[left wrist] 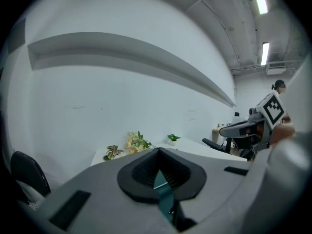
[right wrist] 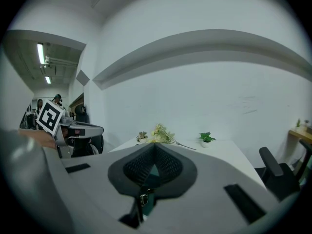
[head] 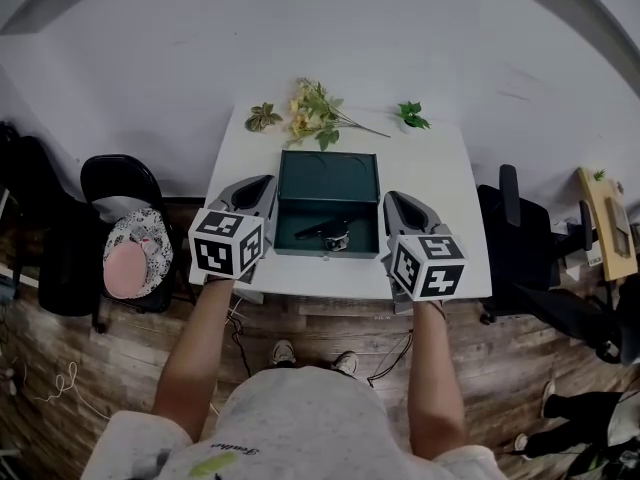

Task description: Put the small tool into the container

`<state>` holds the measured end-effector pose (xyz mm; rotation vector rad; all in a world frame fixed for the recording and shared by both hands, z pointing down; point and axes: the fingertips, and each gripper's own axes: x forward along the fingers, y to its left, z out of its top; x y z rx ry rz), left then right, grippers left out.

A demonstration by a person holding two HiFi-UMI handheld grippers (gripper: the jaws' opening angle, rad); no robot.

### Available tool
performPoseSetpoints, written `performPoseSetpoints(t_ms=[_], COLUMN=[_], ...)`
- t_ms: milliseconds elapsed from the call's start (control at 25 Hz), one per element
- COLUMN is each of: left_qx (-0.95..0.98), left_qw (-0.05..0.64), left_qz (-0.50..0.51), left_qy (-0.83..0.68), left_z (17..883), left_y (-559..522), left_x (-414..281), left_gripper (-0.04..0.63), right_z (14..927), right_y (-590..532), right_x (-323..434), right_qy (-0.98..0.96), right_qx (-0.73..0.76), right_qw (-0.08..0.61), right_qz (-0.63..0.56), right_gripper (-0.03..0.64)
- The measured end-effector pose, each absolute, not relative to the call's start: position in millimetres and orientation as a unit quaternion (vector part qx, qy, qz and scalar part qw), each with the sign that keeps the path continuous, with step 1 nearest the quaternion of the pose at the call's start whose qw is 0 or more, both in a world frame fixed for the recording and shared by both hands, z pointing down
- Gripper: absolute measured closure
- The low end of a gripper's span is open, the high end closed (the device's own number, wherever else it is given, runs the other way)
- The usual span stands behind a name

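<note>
Both shut on nothing, the left hand-held gripper and right hand-held gripper flank a green box on the white table; flowers and wall lie beyond.

Person wears a light grey speckled T-shirt with short sleeves, dark script print and a yellow-green patch on the chest. Light shoes show on the floor by the table near edge. The left gripper, at the table's left edge, has a grey shell, black ribbed pads and a cube with black-and-white square markers. The right gripper, at the table's right side, has the same shell, pads and cube. Both shells carry black rectangular insets.
</note>
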<state>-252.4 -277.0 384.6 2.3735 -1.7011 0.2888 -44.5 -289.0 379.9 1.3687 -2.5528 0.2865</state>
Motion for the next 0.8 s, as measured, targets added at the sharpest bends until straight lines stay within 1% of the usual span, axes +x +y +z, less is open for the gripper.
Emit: performPoseSetpoints(t_ms=[800], left_qx=[0.797], left_qw=[0.105], left_qz=[0.105], left_qy=[-0.585], left_z=[390.3], left_y=[-274.4], left_x=[-252.8], left_gripper=[0.597], right_z=[382.2], right_y=[-290.0], right_x=[-44.8], right_qy=[-0.872], right_qx=[0.465], right_qw=[0.118], right_qz=[0.1], right_gripper=[0.612])
